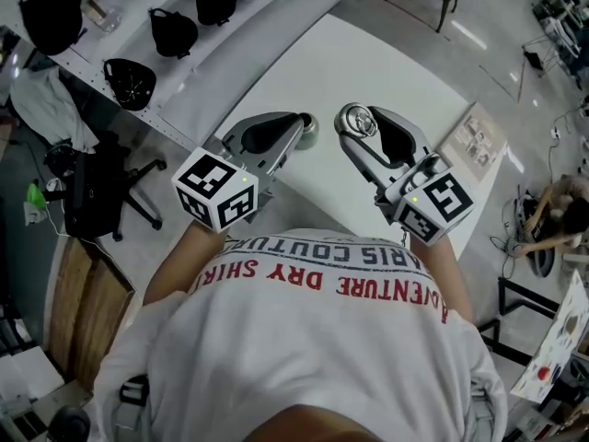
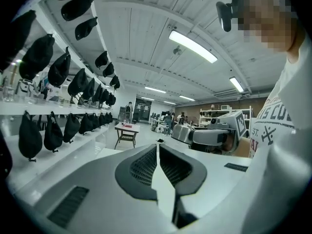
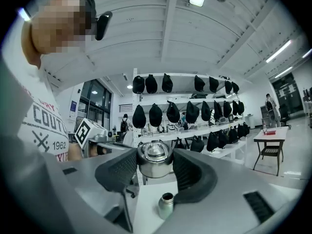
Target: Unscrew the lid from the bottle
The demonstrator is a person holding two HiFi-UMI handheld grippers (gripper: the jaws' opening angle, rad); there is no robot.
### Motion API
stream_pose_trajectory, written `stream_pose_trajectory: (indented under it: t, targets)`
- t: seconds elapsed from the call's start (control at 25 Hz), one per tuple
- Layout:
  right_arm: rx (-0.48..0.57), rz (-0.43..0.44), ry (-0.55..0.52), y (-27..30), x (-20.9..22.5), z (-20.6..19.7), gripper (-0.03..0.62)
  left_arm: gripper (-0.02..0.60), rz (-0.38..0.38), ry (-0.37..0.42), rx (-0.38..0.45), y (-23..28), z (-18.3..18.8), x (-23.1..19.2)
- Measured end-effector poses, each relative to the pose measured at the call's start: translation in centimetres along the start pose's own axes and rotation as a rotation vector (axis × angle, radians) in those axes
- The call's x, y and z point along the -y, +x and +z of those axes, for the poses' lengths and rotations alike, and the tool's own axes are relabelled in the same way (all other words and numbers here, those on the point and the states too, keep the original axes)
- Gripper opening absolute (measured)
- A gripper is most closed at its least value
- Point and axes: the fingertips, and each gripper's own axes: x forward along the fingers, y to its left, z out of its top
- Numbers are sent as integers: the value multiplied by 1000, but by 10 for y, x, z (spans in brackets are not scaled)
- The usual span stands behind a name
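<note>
The bottle point(image 3: 166, 206) stands upright on the white table point(image 1: 386, 72), small and metallic, with its mouth uncovered; the lid point(image 3: 155, 160) is already off it and sits above it in the right gripper view, clamped between the ribbed pads of the right tool point(image 3: 155, 165), whose jaws stand fairly wide because the lid fills the gap between them; lid and bottle are apart, with clear space between. The left tool point(image 2: 157, 150) is closed right down, its two pads meeting at the tips with nothing between them; in the head view its tip lies just beside the bottle, which nothing holds.

As I judge it, the unscrewing is done and the risks lie in what follows; the bottle stands free and looks light, so a brush from the left tool so near it could tip it or set it rolling; the lid is round, smooth metal gripped across its side, so any loosening or tilt of the right tool could let it slip and drop onto the table or the open bottle; released from a height, it could bounce or roll toward the table's edge.

The bottle is the only container here; its mouth shows dark, and I cannot tell whether anything is inside.
</note>
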Motion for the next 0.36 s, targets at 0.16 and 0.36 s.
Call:
stream_pose_trajectory:
  t: [0.16, 0.36]
  targets:
    - [-5, 18, -1, 3, 2, 3, 230, 40, 14, 7, -1, 1, 3, -4]
    - [-6, 10, -11, 5, 0, 7, 230, 40, 21, 14, -13, 0, 4, -5]
